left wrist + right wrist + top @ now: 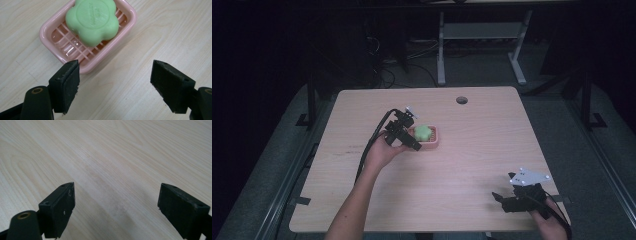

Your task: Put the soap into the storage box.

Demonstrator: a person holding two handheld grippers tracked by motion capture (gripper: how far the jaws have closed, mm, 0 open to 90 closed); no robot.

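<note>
A green flower-shaped soap [422, 132] [92, 21] lies in a pink slotted soap dish [432, 143] [62, 53] near the middle of the wooden table [472, 150]. My left gripper [404, 134] [115, 83] hovers just beside the dish's near corner, open, with nothing between its jaws; its left pad [71, 85] is close to the dish rim. My right gripper [507, 197] [116, 207] rests near the table's front right corner, open over bare wood.
A round cable hole [461, 100] sits near the table's far edge. Beyond the table stand a white desk frame [482, 45] and dark cables on the floor. A black cable [372, 142] trails from the left gripper along the forearm.
</note>
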